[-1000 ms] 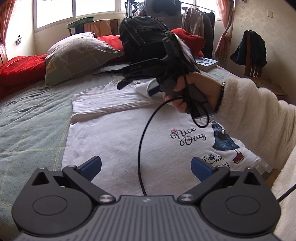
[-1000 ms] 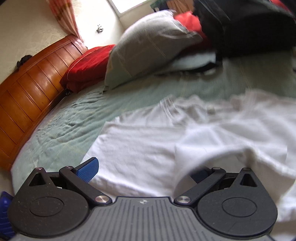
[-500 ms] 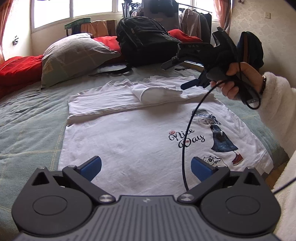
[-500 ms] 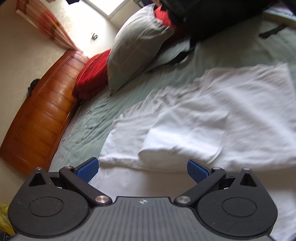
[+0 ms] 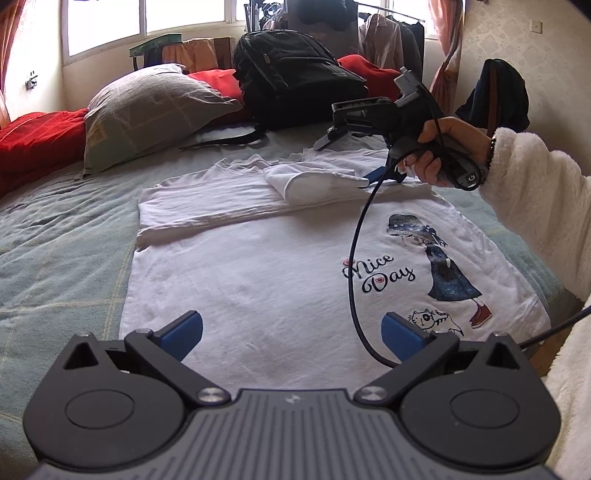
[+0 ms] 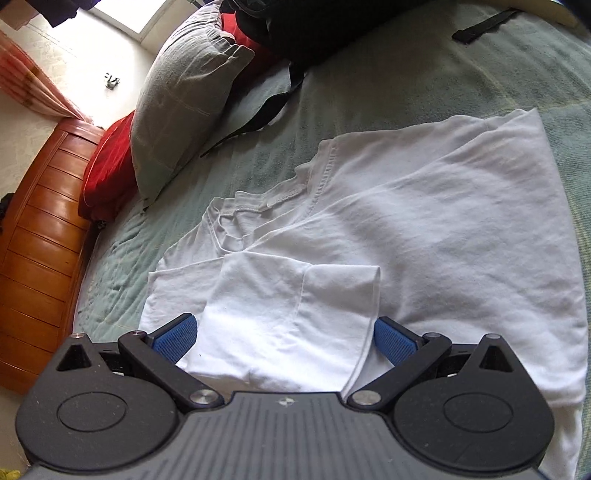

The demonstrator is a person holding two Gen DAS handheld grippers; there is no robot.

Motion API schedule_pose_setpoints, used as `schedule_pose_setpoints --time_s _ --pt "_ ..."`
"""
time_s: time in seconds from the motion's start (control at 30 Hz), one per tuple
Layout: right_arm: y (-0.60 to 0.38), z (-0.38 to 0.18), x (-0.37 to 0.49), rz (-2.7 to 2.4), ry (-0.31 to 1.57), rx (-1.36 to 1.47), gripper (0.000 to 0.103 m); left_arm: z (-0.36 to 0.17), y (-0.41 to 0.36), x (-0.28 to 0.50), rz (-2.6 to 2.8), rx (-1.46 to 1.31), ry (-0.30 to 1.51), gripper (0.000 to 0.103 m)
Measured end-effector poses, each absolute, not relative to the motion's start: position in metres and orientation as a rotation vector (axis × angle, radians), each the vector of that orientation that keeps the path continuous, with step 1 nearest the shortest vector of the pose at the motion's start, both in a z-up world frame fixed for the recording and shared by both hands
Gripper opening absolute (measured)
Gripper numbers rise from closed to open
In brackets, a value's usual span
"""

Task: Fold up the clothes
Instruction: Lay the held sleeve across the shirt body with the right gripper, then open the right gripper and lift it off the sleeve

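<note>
A home bedroom. A bed (image 5: 55, 258) with a pillow (image 5: 147, 107) and wooden headboard (image 6: 40, 236). Clothes hang on a rack (image 5: 388, 40) by the window (image 5: 147, 18).

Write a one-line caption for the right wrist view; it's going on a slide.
Open right tongs straddle the folded-in sleeve of a white T-shirt spread on a green bedspread.

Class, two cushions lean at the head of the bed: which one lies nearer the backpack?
The grey pillow: its right corner reaches almost to the black backpack. The red cushion lies further left, beyond the grey one, towards the bed's edge.
</note>
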State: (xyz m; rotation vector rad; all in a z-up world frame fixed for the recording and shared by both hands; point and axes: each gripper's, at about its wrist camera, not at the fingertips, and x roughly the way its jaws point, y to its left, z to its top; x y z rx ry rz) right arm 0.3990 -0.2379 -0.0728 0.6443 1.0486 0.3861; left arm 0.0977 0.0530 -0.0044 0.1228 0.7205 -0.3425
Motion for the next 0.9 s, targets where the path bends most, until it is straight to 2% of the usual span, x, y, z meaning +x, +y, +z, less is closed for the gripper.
schedule_pose_setpoints --time_s 0.37,0.6,0.9 --pt "-0.234 -0.072 0.388 0.417 1.094 0.641 0.103 -0.008 0.058 0.103 -0.328 0.112 0.731 0.102" --pt "-0.232 -0.072 0.399 0.456 1.058 0.763 0.103 -0.007 0.058 0.101 -0.328 0.112 0.727 0.102" --pt "-0.200 -0.069 0.409 0.561 1.079 0.784 0.103 -0.005 0.064 0.103 -0.306 0.106 0.723 0.102"
